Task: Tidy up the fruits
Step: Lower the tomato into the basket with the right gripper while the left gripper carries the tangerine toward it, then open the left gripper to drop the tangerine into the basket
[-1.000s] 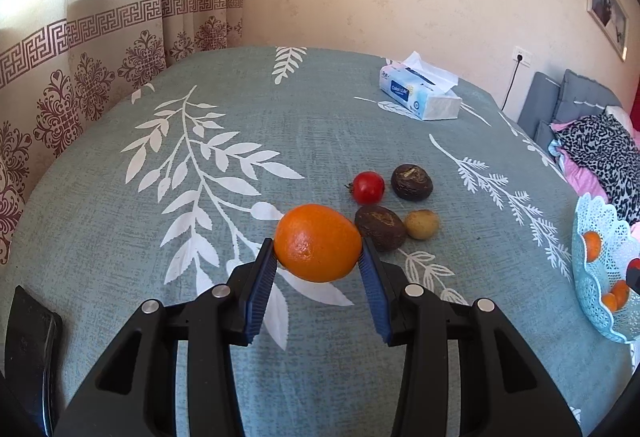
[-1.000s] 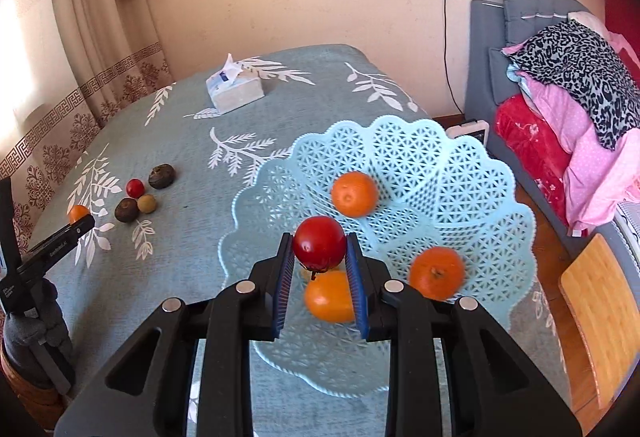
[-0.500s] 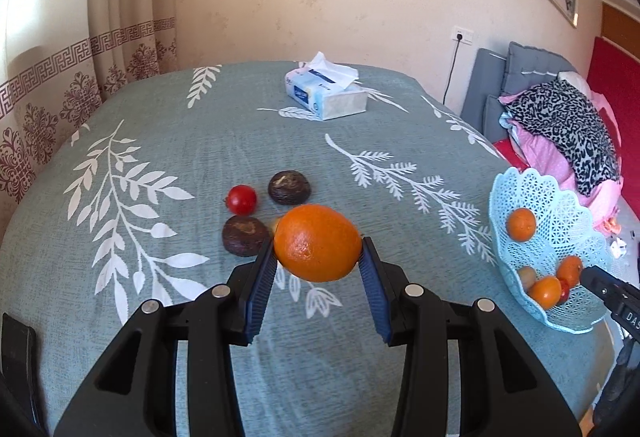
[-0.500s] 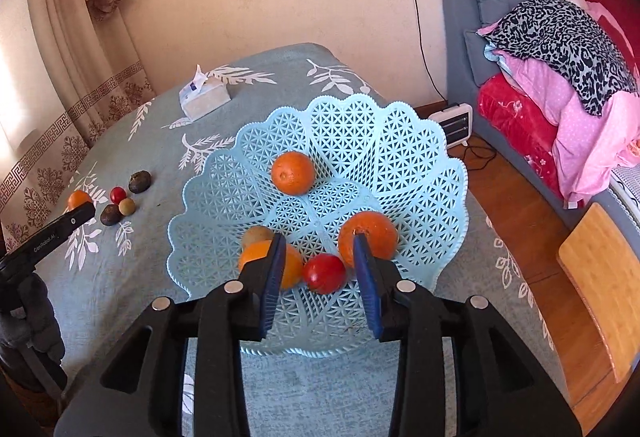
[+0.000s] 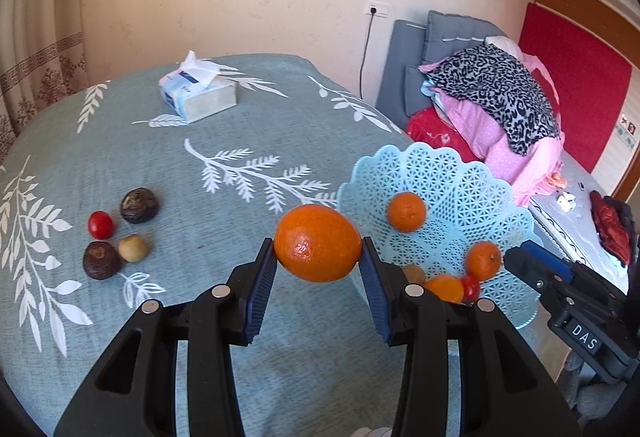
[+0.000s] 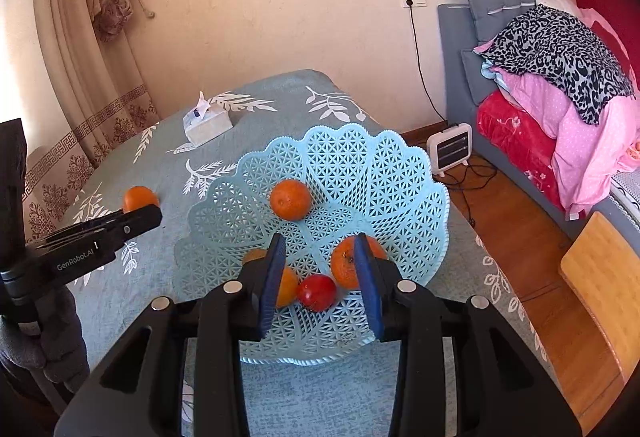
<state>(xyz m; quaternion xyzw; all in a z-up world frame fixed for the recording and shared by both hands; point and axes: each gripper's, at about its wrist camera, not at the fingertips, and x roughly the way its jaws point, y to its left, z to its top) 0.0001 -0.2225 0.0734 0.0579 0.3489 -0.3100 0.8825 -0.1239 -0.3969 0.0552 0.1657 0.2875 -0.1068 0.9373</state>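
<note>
Reading "GenRobot.AI" on left claw (image 6: 138, 211) housing.

Left tongs (image 5: 318, 263) clamped — right tongs (image 6: 320, 269) spread wide.

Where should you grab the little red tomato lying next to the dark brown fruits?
Grip the small round red tomato across its middle, coming straight down from above. A dark brown wrinkled fruit and a tan round fruit crowd its sides, so only the top looks free.
</note>
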